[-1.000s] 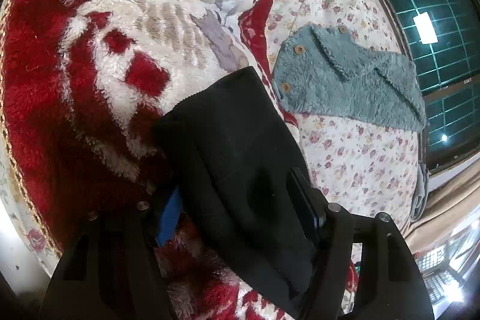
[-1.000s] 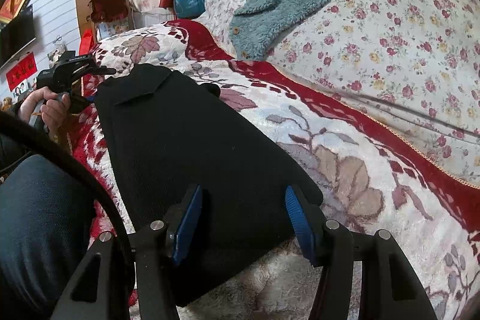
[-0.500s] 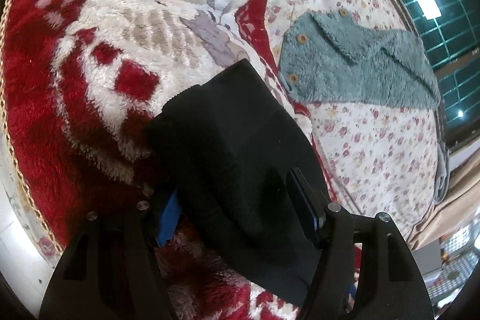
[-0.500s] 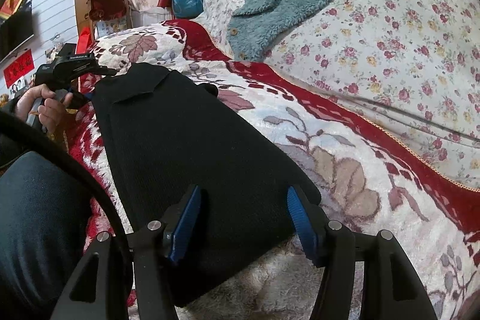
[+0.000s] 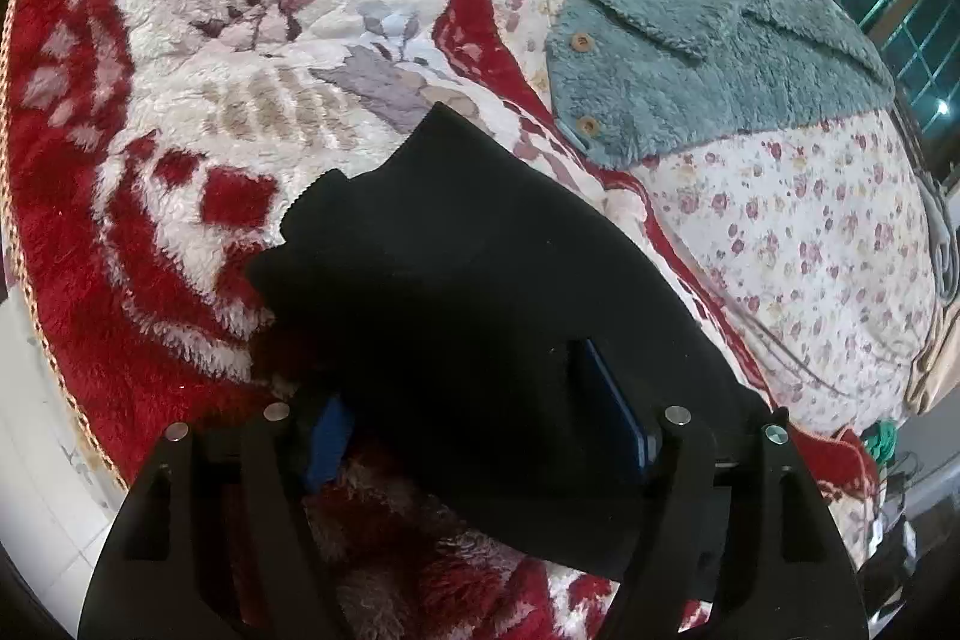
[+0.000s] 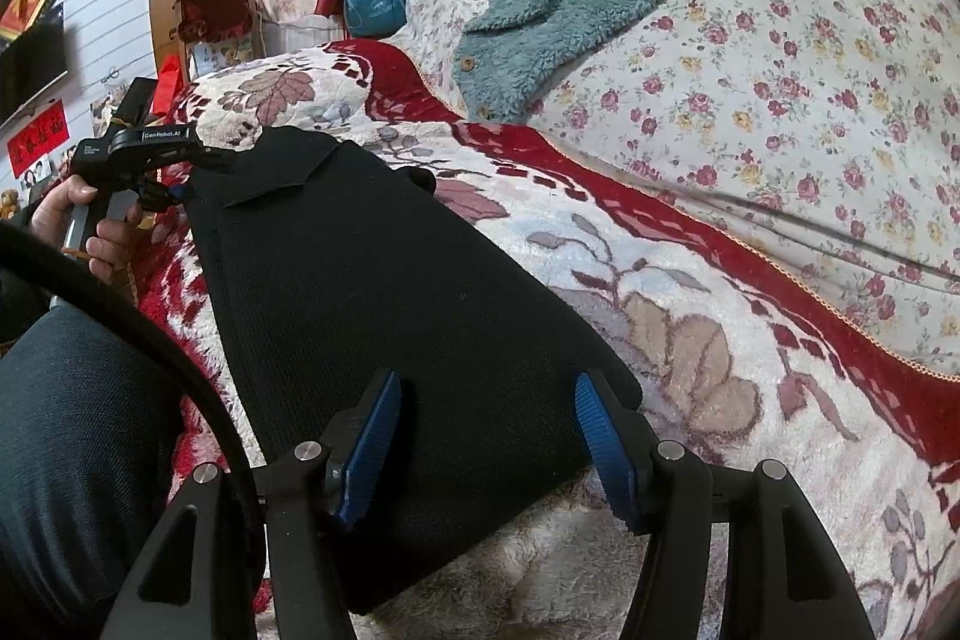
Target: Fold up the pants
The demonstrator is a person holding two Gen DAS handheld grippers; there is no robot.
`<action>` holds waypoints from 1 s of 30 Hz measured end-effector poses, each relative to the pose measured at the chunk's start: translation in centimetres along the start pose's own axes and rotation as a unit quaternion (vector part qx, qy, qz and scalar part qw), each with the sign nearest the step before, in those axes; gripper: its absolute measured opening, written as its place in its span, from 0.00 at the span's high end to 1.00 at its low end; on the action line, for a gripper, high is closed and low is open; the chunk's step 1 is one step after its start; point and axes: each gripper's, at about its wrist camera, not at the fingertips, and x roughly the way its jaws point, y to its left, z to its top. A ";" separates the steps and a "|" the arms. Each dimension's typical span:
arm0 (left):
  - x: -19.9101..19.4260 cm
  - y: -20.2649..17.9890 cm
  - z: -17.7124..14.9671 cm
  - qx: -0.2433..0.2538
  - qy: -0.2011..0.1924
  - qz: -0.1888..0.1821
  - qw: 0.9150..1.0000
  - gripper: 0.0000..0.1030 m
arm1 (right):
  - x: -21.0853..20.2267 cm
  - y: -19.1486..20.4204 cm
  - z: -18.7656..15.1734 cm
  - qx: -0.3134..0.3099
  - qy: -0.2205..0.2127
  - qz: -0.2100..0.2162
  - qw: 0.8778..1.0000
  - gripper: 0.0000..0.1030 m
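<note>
Left wrist view: the black pants (image 5: 480,292) lie on a red and white blanket (image 5: 198,58), their end draped over the left gripper (image 5: 474,412). Its fingers stand apart with cloth between them; whether they pinch it I cannot tell. A teal fleece (image 5: 708,58) lies far right on a floral quilt (image 5: 810,232).

Right wrist view: the pants (image 6: 384,292) stretch flat from near to far left. The right gripper (image 6: 486,436) is open, its fingers wide apart over the near end. At far left a hand (image 6: 90,226) holds the left gripper (image 6: 180,172) at the far end.
</note>
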 end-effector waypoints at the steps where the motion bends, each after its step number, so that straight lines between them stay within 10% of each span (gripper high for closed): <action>1: 0.0 0.1 0.0 0.000 0.000 -0.004 1.000 0.30 | 0.0 0.0 0.0 0.000 0.000 0.000 1.000 0.43; 13: -0.3 0.4 0.2 0.018 0.013 -0.026 0.999 0.33 | 0.0 0.0 0.0 0.000 0.000 0.000 1.000 0.43; 16: -0.7 1.7 0.2 -0.015 0.006 -0.028 0.999 0.77 | 0.0 -0.1 0.0 0.002 0.000 0.001 1.000 0.43; 19: -0.8 2.8 0.4 -0.054 0.012 -0.067 0.996 0.85 | 0.1 -0.1 0.0 0.004 -0.001 0.003 1.000 0.43; 23: -4.0 -1.1 0.4 0.017 -0.056 -0.033 0.998 0.86 | 0.1 -0.1 -0.1 0.005 -0.001 0.002 1.000 0.43; 30: -9.0 -10.0 -0.5 0.158 -0.170 -0.054 0.971 0.86 | 0.1 -0.1 -0.1 0.006 -0.001 0.003 1.000 0.43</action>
